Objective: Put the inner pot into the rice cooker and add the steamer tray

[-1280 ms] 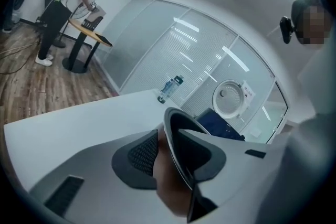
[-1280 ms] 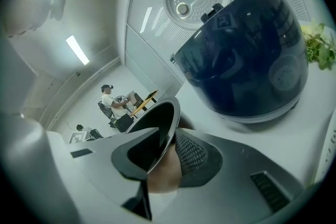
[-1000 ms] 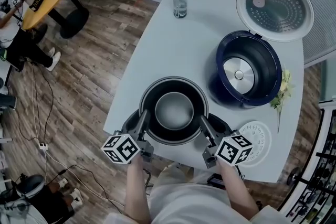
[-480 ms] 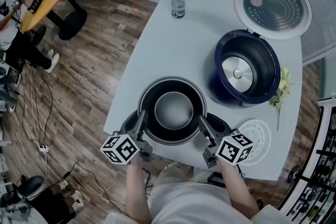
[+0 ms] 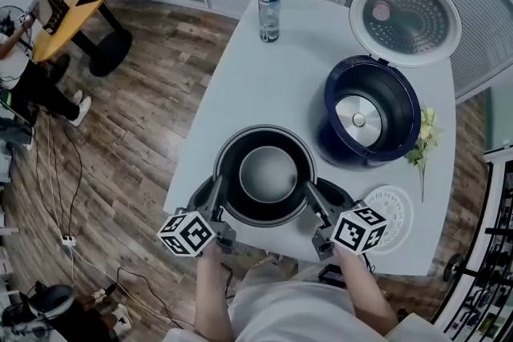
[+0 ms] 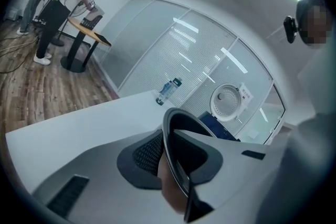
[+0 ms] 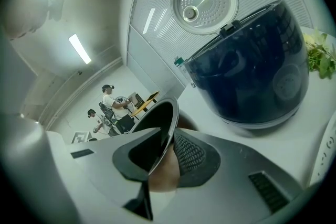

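The dark inner pot (image 5: 267, 172) stands on the white table (image 5: 264, 84) near its front edge. My left gripper (image 5: 216, 190) is at the pot's left rim and my right gripper (image 5: 309, 193) at its right rim. In the left gripper view the thin rim (image 6: 170, 131) runs between the closing jaws of the left gripper (image 6: 167, 152), and the pads touch it. The right gripper view shows the rim (image 7: 168, 123) likewise pinched in the closing right gripper (image 7: 167, 157). The navy rice cooker (image 5: 373, 110) stands open at the right, empty, with its lid (image 5: 405, 18) up. The white steamer tray (image 5: 390, 216) lies flat beside my right gripper.
A water bottle (image 5: 269, 4) stands at the table's far edge. A sprig of flowers (image 5: 423, 142) lies by the cooker's right side. Wooden floor, cables and a yellow side table (image 5: 76, 0) are to the left. People stand in the background of both gripper views.
The head view has shifted a little. Both grippers stay at the pot's rim, and the pot rests in the same spot on the table.
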